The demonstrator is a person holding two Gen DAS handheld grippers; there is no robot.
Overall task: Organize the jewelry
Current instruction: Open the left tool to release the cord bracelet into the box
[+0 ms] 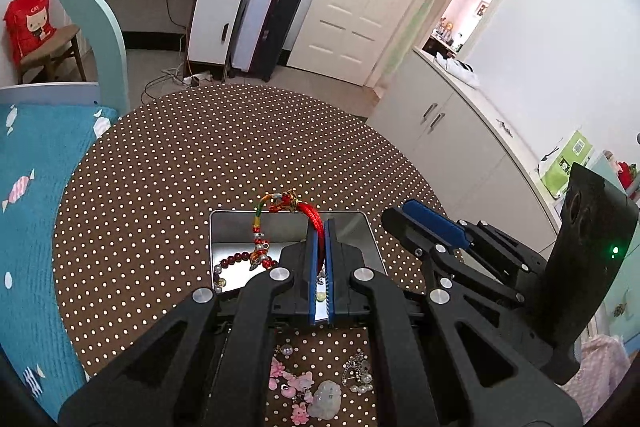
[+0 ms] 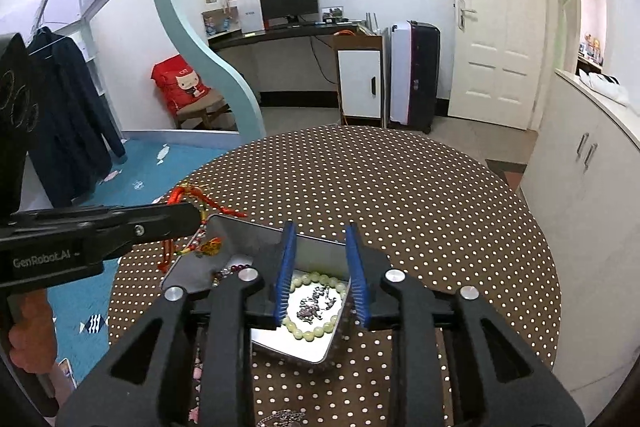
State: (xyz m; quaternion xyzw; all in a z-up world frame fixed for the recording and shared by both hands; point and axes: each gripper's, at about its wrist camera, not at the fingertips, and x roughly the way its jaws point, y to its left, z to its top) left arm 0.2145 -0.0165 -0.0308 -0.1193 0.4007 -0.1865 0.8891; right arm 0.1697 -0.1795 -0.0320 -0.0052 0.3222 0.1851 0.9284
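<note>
2 grippers are seen over a round table [image 1: 224, 155] covered in brown cloth with white dots. The left gripper [image 1: 320, 247] is pressed shut on a red cord bracelet [image 1: 314, 217], whose red loop rises out from between the blue pads [image 1: 312, 267] and arches above their tips. From that loop a multicoloured braided strand with small charms [image 1: 259, 247] hangs down to the left of the claw, over the silver metal tray [image 1: 360, 227]. In the right wrist view the same bracelet [image 2: 188, 195] is seen clamped at the left claw's tip, at the tray's far left corner, with its tassel and charms [image 2: 210, 246] dangling over the tray's rim [image 2: 320, 242].

The right gripper [image 2: 320, 279] is held with its fingers [image 2: 286, 267] spread apart and nothing between them. It is positioned above the tray, and a pale green bead bracelet [image 2: 316, 331] lies in the tray directly between and below the 2 fingers, ringed around a heap of silver chain [image 2: 314, 307]. A dark red bead bracelet [image 1: 240, 259] lies in the tray's left part, under the hanging charms.

On the cloth nearer than the tray, beneath the left gripper, pink flower charms [image 1: 296, 385], a pale carved pendant [image 1: 326, 401] and a pearl piece [image 1: 358, 375] are scattered.
</note>
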